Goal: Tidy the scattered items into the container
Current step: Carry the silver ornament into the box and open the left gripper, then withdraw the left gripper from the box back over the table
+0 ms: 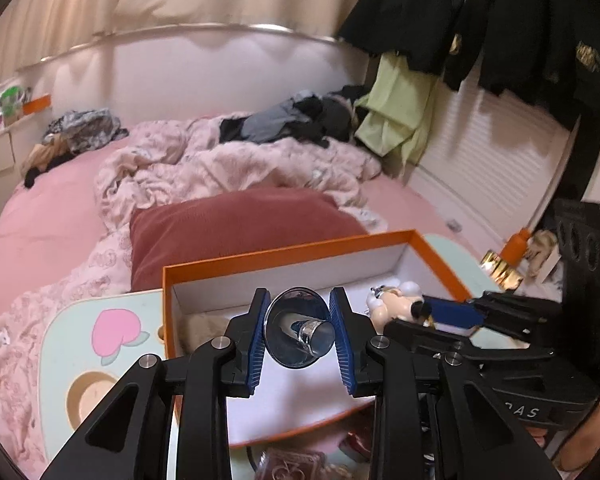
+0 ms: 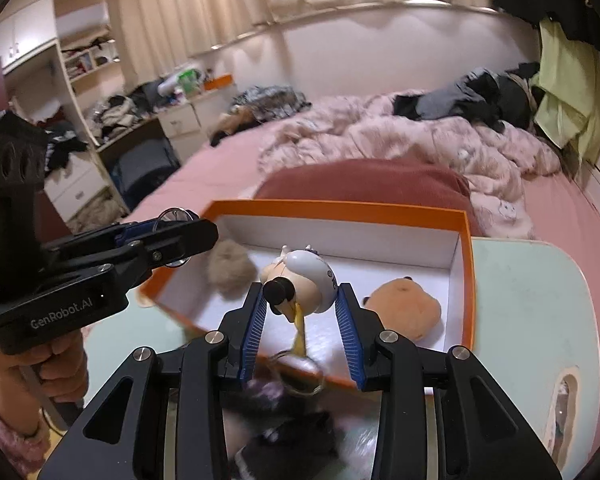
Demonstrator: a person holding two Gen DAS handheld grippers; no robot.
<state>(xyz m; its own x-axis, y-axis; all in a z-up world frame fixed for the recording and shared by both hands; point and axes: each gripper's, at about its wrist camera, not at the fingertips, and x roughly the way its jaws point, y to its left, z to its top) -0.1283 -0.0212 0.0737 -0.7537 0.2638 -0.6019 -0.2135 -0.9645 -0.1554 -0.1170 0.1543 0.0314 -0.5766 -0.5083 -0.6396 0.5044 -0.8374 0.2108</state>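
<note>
Two hand-held grippers hover over an orange box (image 2: 466, 280) on a pale green table (image 2: 532, 300) at the near edge of a pink bed (image 2: 220, 168); each is carrying one item to drop in.

The left gripper (image 1: 299, 334) is clenched on a clear suction cup (image 1: 300, 330), held above the box's near-left part; the right gripper (image 2: 302, 304) grips a small figurine (image 2: 310, 276) whose yellow strap and key ring (image 2: 300, 372) dangle over the near rim, the toy itself above the middle of the box.

Inside the box already lie a brown plush (image 2: 408, 304) toward the right and a beige pom-pom (image 2: 230, 266) at the far left, so the tidying looks roughly half done; two items are in and two more are poised for release.

Work remains on the near side of the table: a dark, blurred bundle (image 2: 292, 428) sits just outside the rim beneath the right gripper, and the left view shows a clear pink case (image 1: 292, 464) and a reddish object (image 1: 356, 438) there, though blur keeps them from being identified; a gold item (image 1: 500, 270) lies past the box's right wall, and whether it belongs to the task cannot be told.
</note>
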